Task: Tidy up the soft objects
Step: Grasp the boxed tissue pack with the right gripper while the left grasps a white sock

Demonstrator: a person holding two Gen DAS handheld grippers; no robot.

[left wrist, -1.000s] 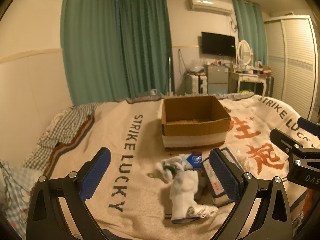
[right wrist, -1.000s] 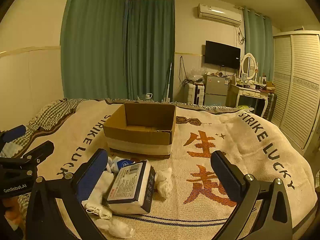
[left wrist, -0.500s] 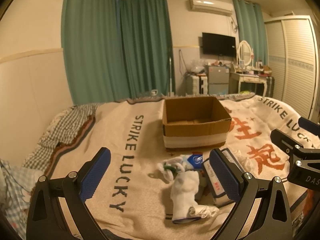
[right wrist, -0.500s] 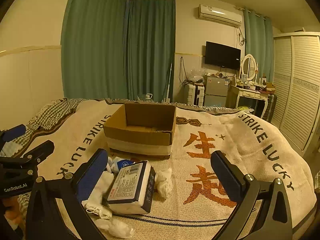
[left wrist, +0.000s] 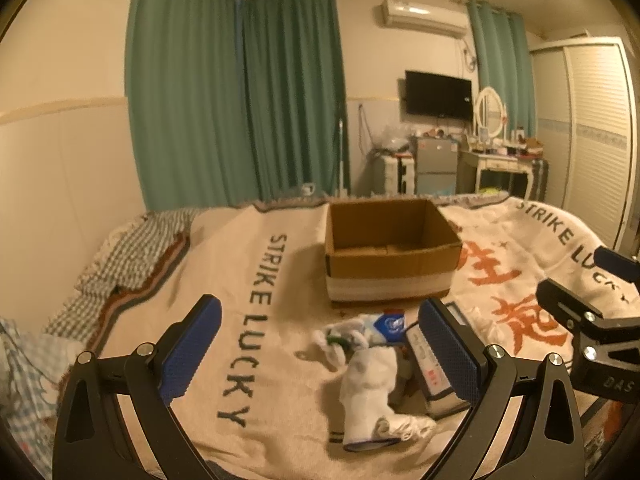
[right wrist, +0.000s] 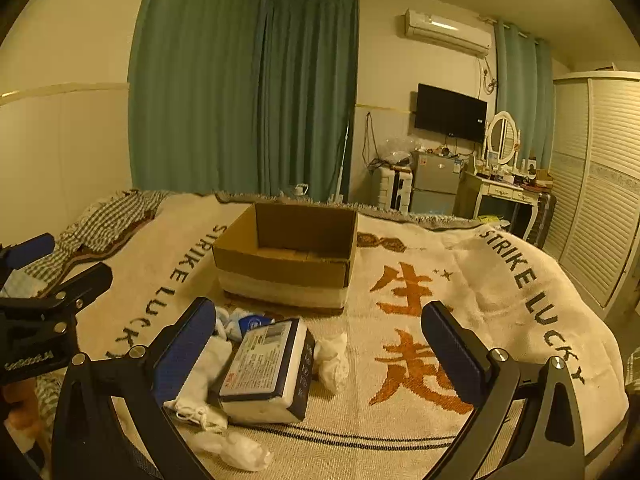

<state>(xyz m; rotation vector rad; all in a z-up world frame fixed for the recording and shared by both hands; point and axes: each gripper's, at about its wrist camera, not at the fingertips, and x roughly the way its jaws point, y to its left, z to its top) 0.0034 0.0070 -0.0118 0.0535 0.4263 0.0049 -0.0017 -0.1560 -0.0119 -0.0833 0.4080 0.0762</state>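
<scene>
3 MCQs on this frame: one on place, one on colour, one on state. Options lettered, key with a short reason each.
1. Where is the cardboard box relative to the pile of soft items?
A. Beyond the pile, farther up the blanket
B. On top of the pile
C. On the floor by the wardrobe

2. What colour are the pads on the gripper fingers?
A. Red
B. Blue
C. White

3. What state are the left gripper and right gripper in?
A. Both shut on a sock
B. Left shut, right open
C. Both open, holding nothing

Key: A, the box sits on the blanket behind the socks and the pack. B, the pads show blue in both wrist views. C, each pair of fingers stands wide apart with nothing between them.
</scene>
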